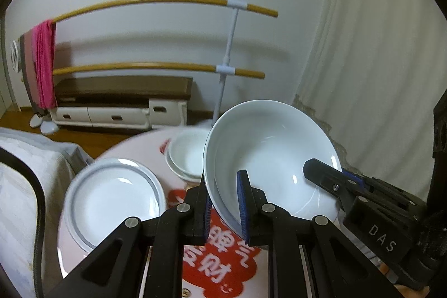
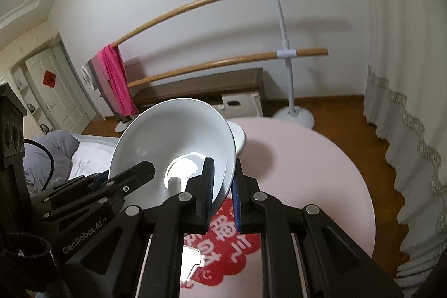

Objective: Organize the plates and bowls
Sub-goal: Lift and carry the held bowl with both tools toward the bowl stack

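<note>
A large white bowl is held tilted above the round pink table by both grippers. My left gripper is shut on its near left rim. My right gripper is shut on its right rim; it also shows in the left wrist view. The bowl shows in the right wrist view, with the left gripper on its far side. Two stacked small white bowls sit on the table behind it. A stack of white plates lies at the table's left.
A red sticker with white characters marks the table's near part. A bed stands left of the table. A wooden two-bar rack with a pink towel, a low cabinet and a white curtain stand behind.
</note>
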Available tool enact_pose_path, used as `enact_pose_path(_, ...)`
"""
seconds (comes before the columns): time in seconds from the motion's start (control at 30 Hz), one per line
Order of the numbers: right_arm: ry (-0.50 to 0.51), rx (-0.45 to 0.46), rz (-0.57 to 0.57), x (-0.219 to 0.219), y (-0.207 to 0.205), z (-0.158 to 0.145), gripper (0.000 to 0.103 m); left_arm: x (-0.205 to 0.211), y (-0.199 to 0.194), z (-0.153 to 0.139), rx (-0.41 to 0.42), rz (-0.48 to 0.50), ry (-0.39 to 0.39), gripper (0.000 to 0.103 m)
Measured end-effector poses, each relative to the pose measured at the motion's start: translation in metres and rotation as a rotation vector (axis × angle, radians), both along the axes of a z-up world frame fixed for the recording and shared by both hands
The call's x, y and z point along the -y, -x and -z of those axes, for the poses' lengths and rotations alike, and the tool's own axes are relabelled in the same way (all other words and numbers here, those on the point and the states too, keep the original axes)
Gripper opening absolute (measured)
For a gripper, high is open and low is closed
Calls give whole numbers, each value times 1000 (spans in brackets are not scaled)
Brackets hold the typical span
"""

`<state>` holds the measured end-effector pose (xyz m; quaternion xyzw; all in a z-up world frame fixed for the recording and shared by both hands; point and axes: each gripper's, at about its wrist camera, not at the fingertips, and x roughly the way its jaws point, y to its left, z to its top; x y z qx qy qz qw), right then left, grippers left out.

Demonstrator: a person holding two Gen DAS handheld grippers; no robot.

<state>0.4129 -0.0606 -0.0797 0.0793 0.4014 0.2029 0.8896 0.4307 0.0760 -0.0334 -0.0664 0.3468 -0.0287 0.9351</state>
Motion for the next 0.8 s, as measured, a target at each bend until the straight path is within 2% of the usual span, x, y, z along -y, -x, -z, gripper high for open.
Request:
enact_pose_path(0.17, 6, 19, -18, -16, -15, -14, 12, -13, -2, -12, 18, -6, -13, 13)
enact_pose_path(0.3, 15, 6, -21, -24, -36, -10, 12, -19, -16, -11, -2, -9, -20, 13)
enact_pose_path(0.43, 26, -37, -28, -35, -60, 8, 12, -23, -41, 1, -43, -17, -35, 13)
enact_pose_path(0.8, 61, -164, -15, -46, -112, 81, 12, -35, -110, 50, -163, -13, -43, 13)
